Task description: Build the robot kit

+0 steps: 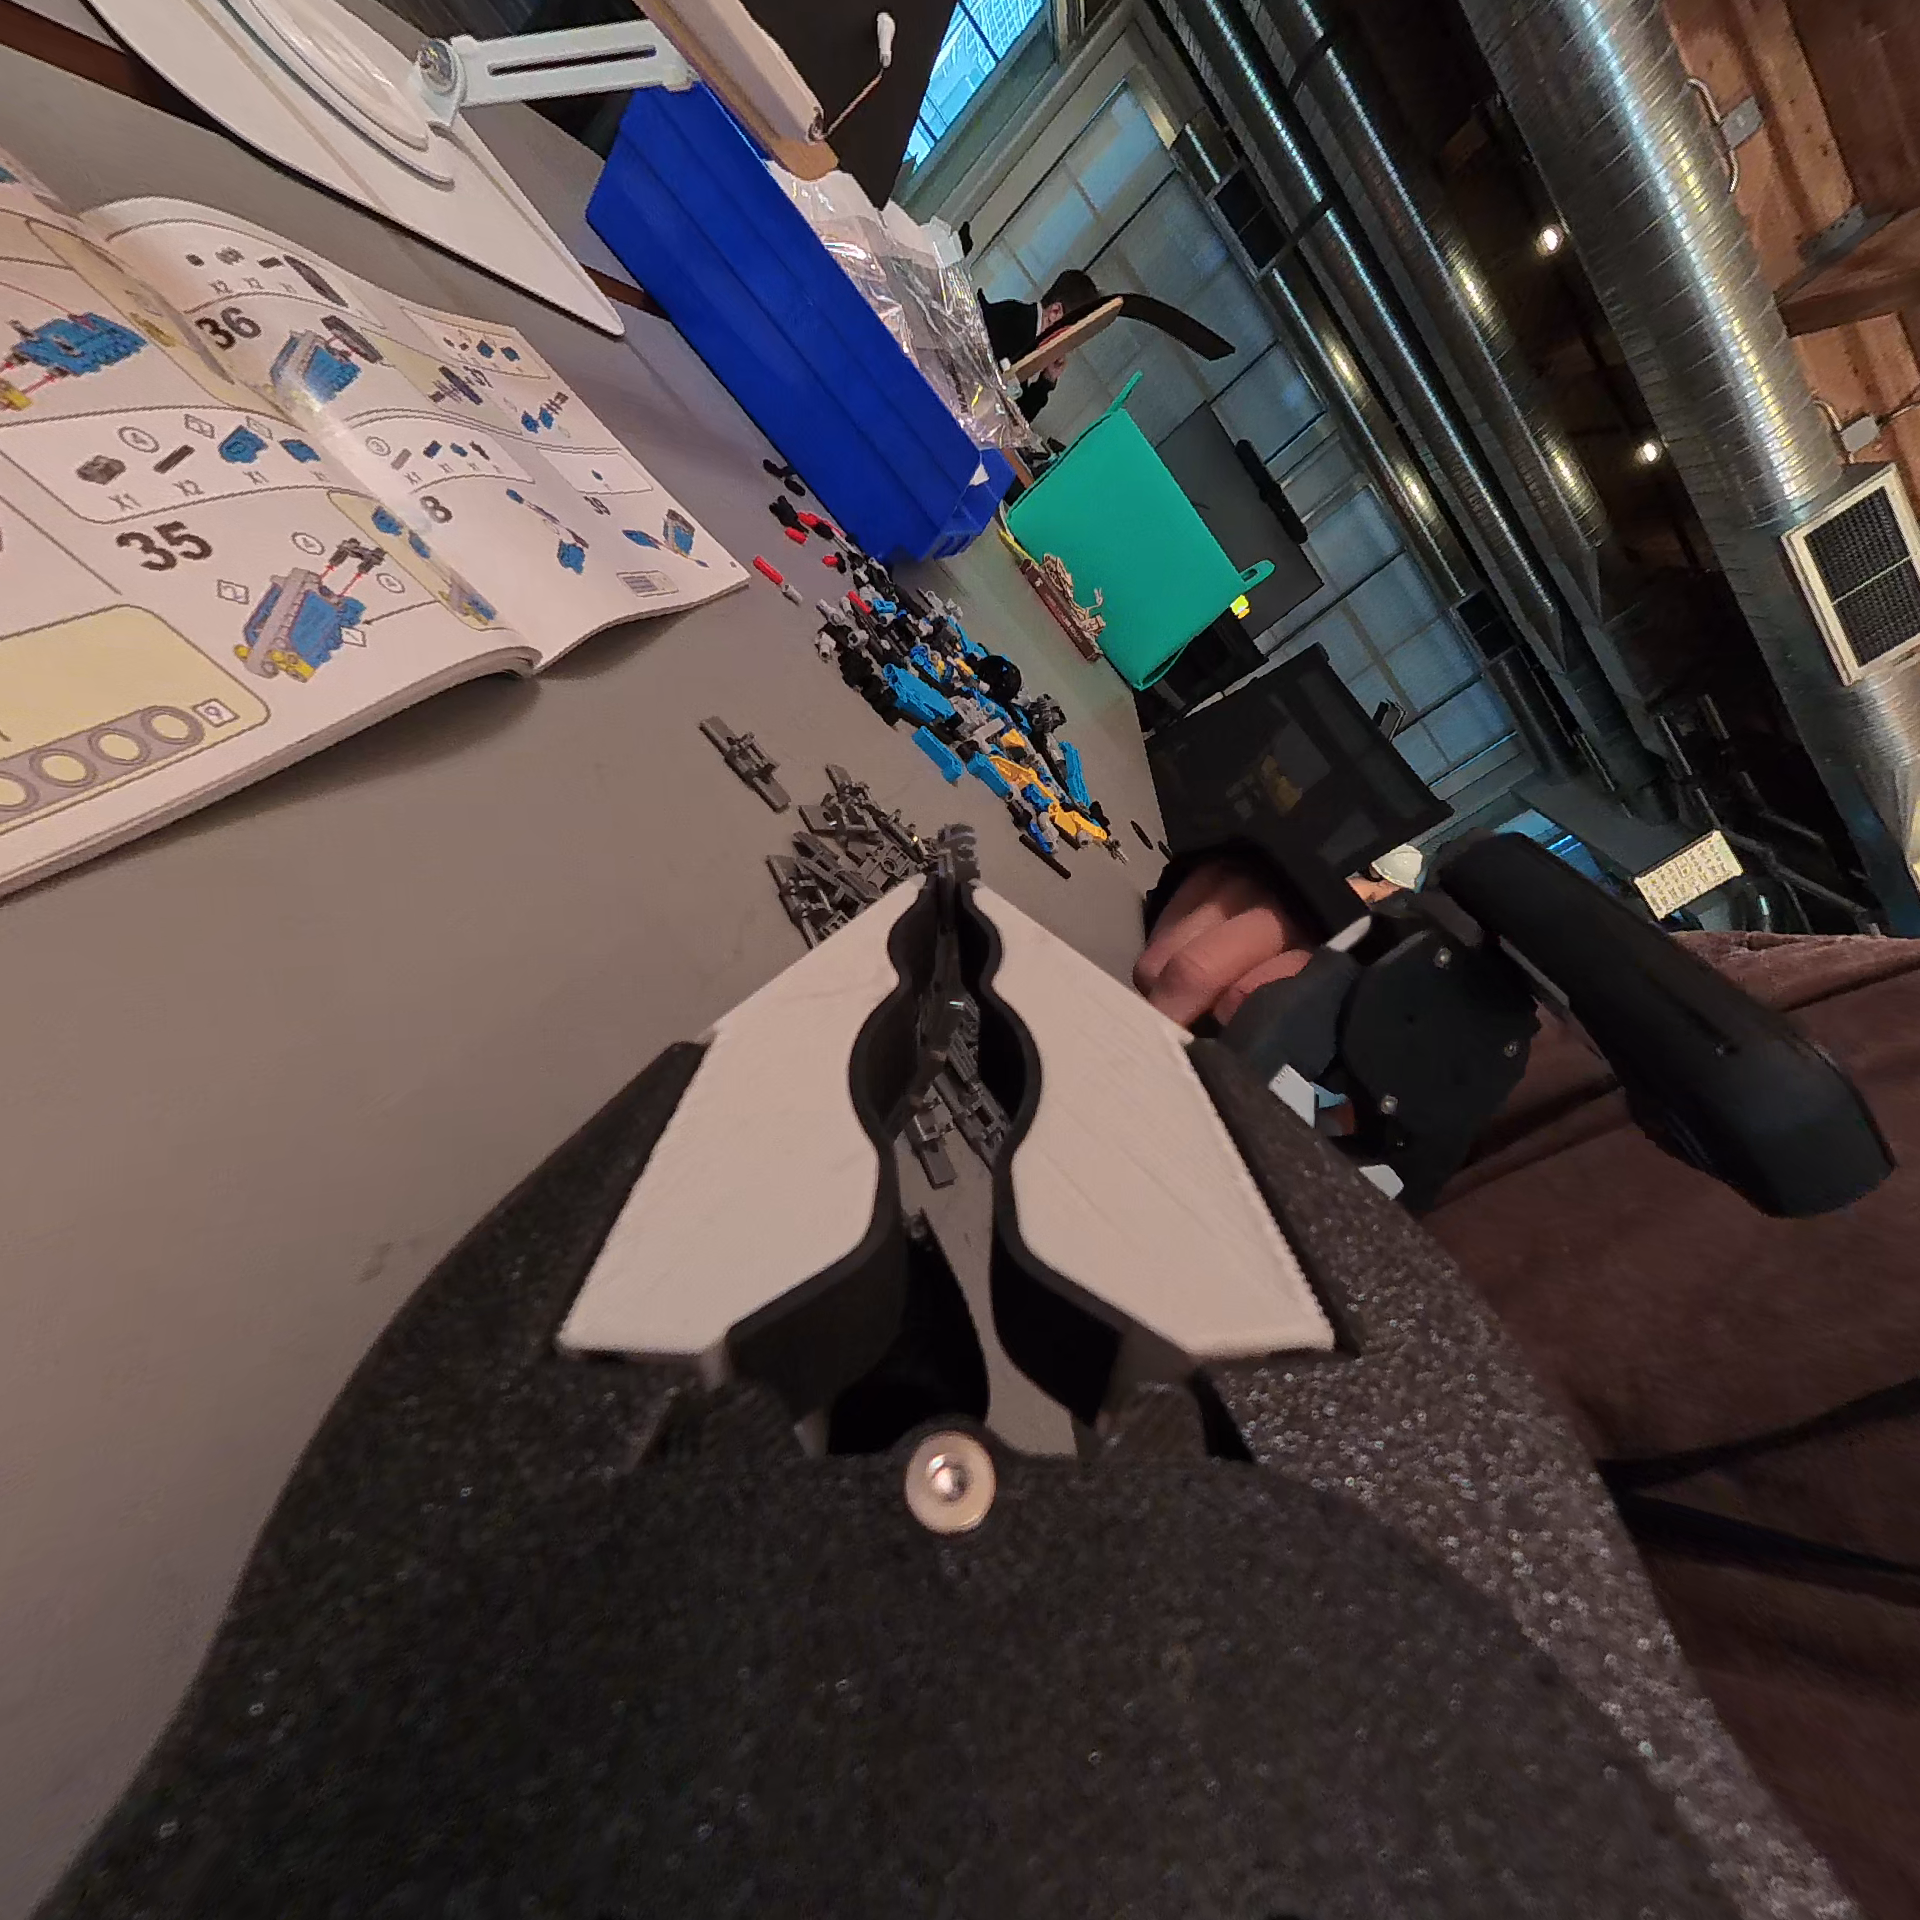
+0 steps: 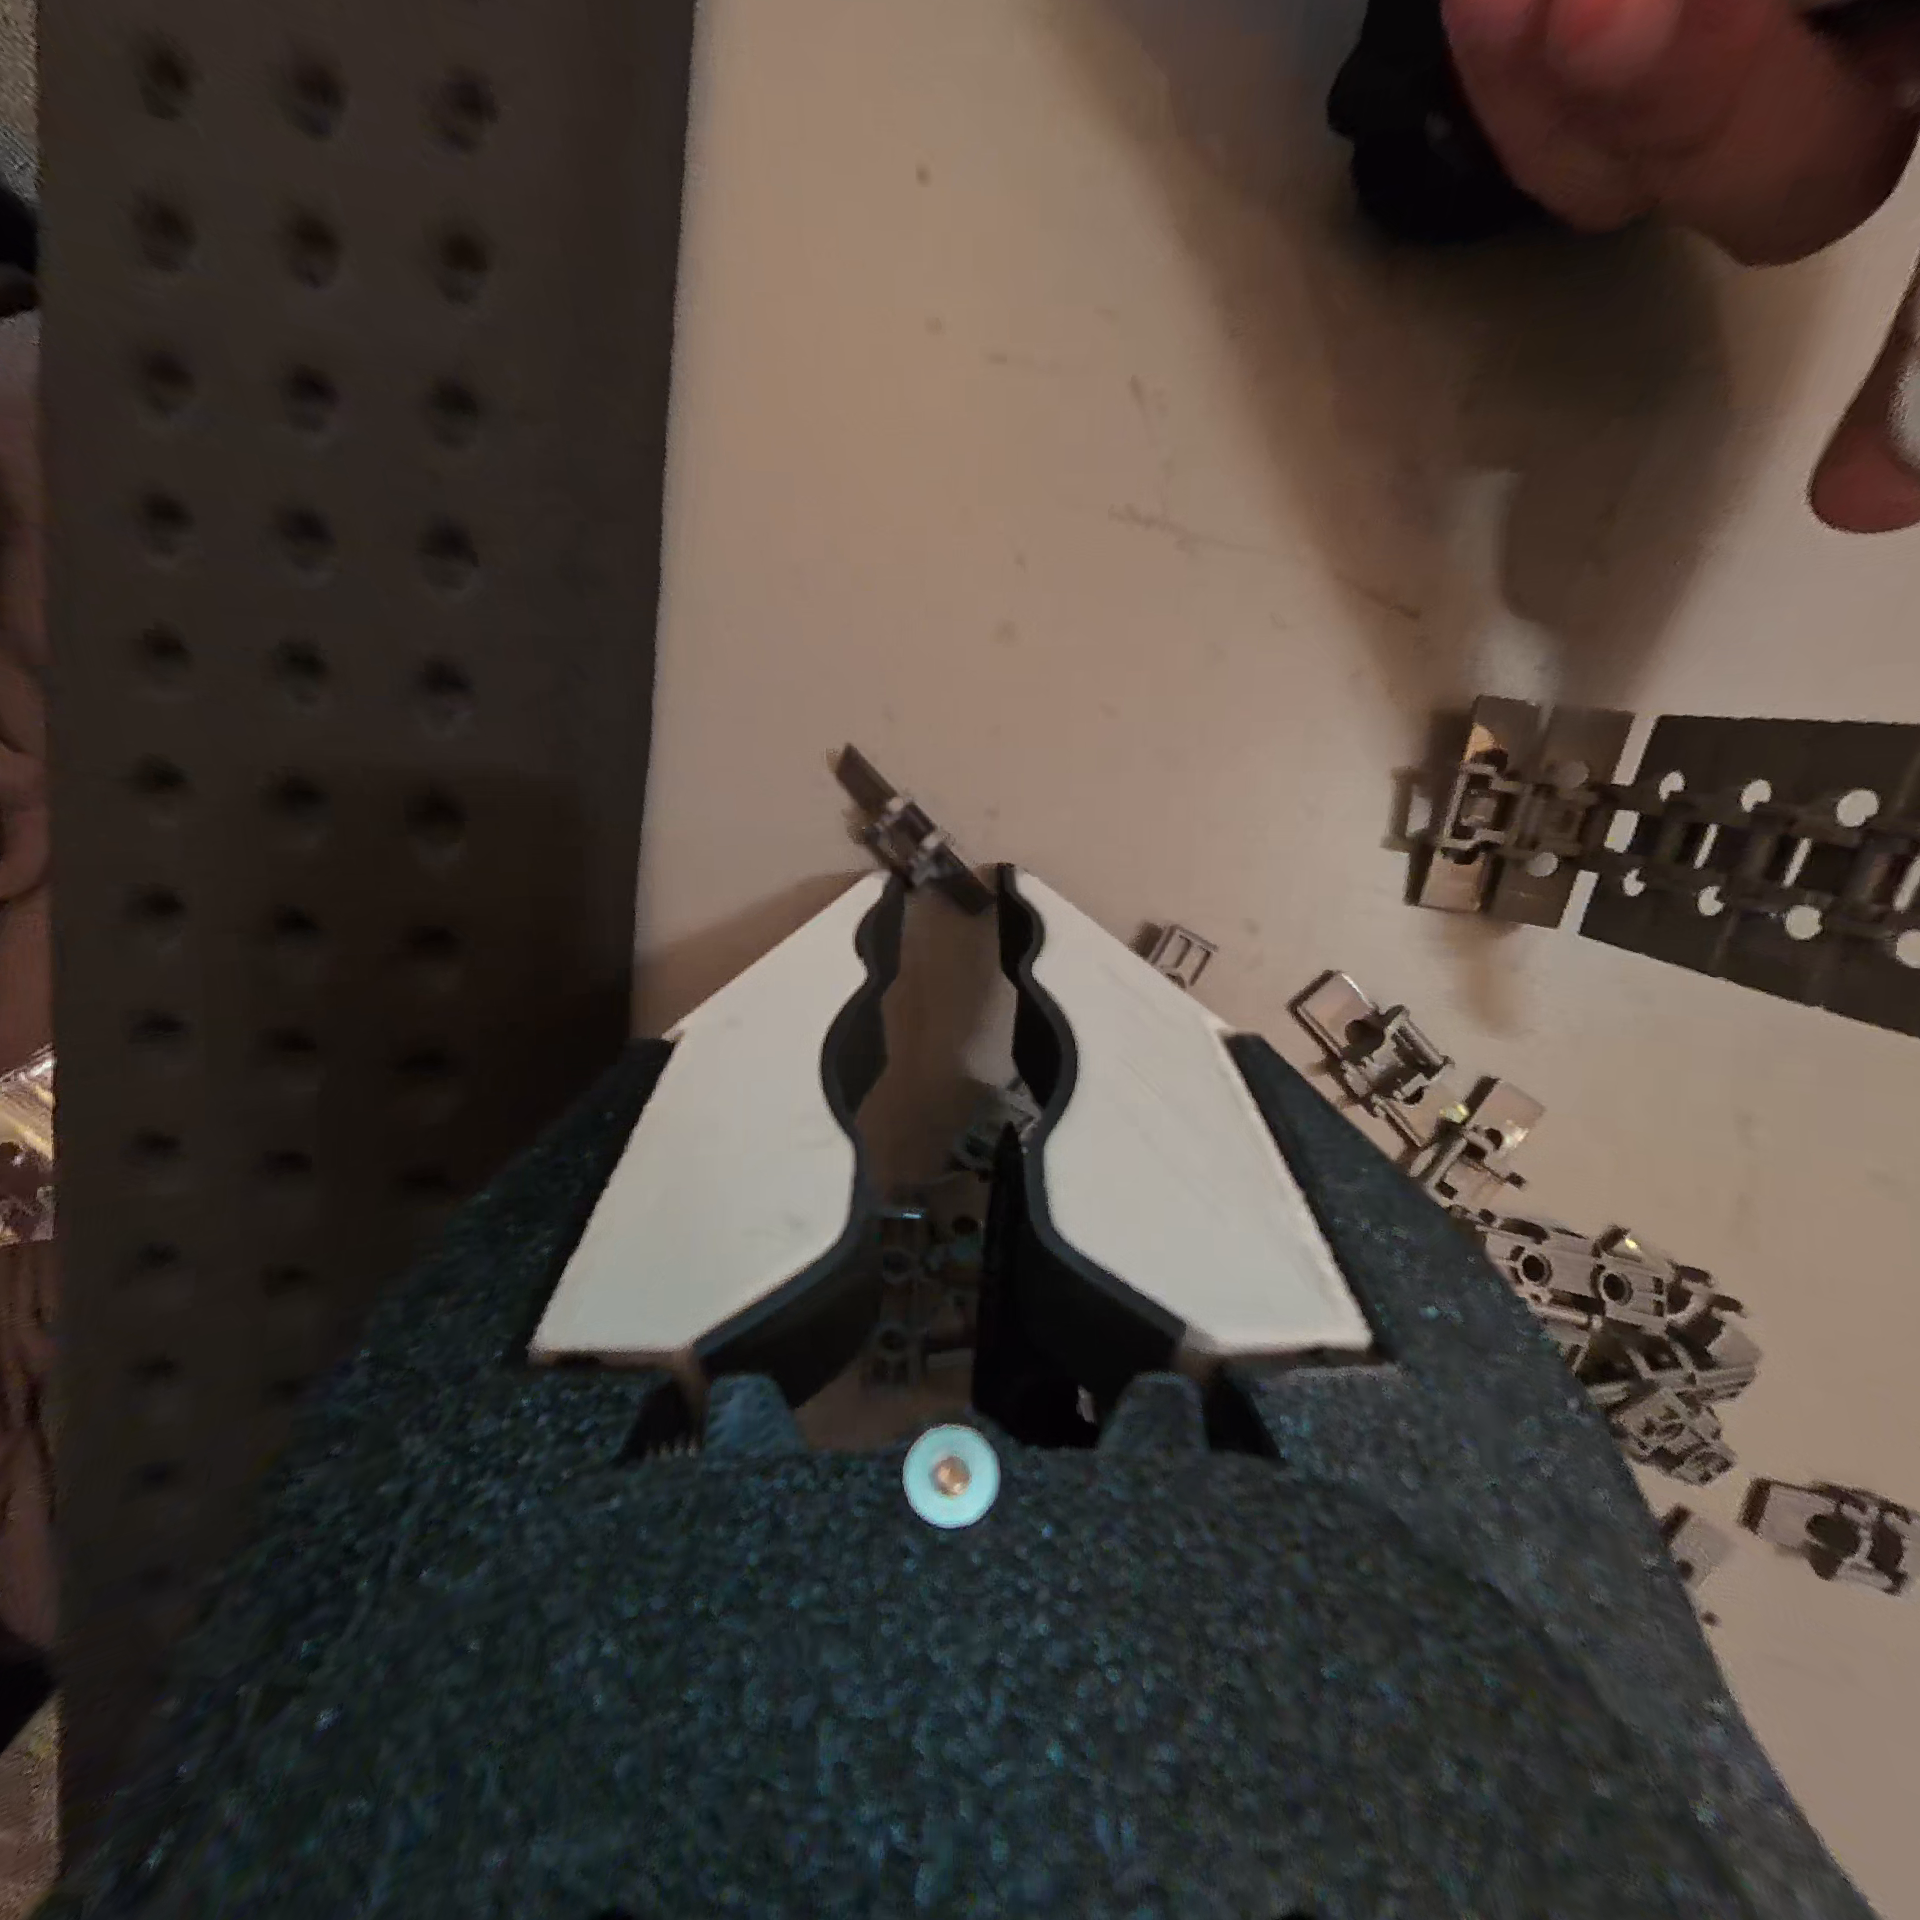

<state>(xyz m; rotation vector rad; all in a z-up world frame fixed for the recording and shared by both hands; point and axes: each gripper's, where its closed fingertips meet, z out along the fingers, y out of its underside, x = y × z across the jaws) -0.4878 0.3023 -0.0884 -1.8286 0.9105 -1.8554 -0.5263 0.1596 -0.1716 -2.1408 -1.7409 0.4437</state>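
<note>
Left gripper [image 1: 951, 883]: jaws nearly closed, tips pinching a thin dark toothed piece [image 1: 954, 847] that stands edge-on between them; the gripper is tilted steeply over the desk [image 1: 436, 1039].
Right gripper [image 2: 940, 883]: jaws parted by a narrow gap, tips bearing on a small grey track link [image 2: 904, 831] that juts up and to the left; the grip looks slight, on one end of the link only.
Beneath the left jaws: a heap of grey links [image 1: 847, 852] lies directly under the tips.
Beside the right jaws: loose grey links [image 2: 1507, 1195] are scattered to the right, and an assembled strip of track [image 2: 1662, 842] lies farther right, well apart from the tips.
Farther out: blue, black and yellow parts [image 1: 977, 717], an open instruction booklet [image 1: 312, 499], a blue bin [image 1: 790, 322], a grey perforated panel [image 2: 312, 623].
Handling advice: the held link is probably best squared between the pads before any joining, since a corner grip may let it twist.
Caution: the toothed piece is thin; a firm, steady pinch should keep it from pivoting.
</note>
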